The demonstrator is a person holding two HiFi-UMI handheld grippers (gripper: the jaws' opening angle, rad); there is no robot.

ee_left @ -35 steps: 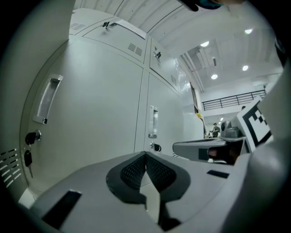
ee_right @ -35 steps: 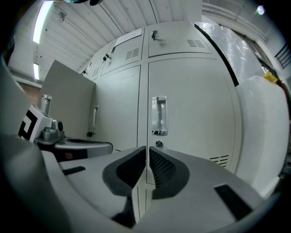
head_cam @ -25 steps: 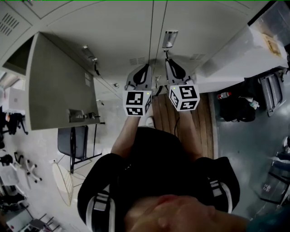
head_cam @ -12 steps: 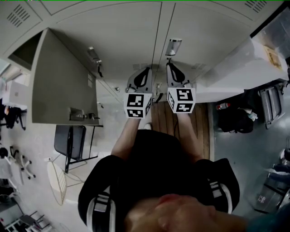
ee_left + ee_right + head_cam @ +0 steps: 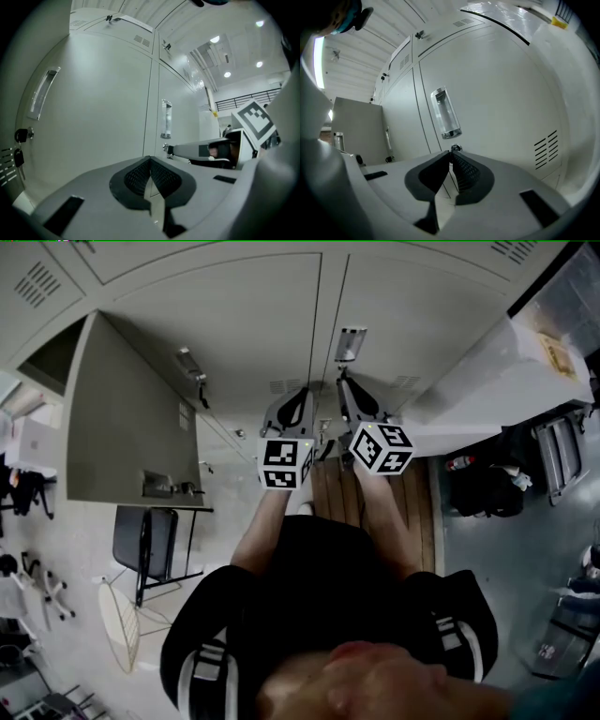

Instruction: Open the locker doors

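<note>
Head view: left claw [image 5: 302,393] closed, empty; right claw [image 5: 341,381], just loosening, pinches knob [image 5: 455,148] of closed locker [image 5: 422,315].

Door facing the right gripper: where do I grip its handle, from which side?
Take the handle mid-length, coming straight at the door with jaws spread sideways across its narrow width. It is a tall, slim upright pull above the lock knob, so only its width likely suits them.
</note>
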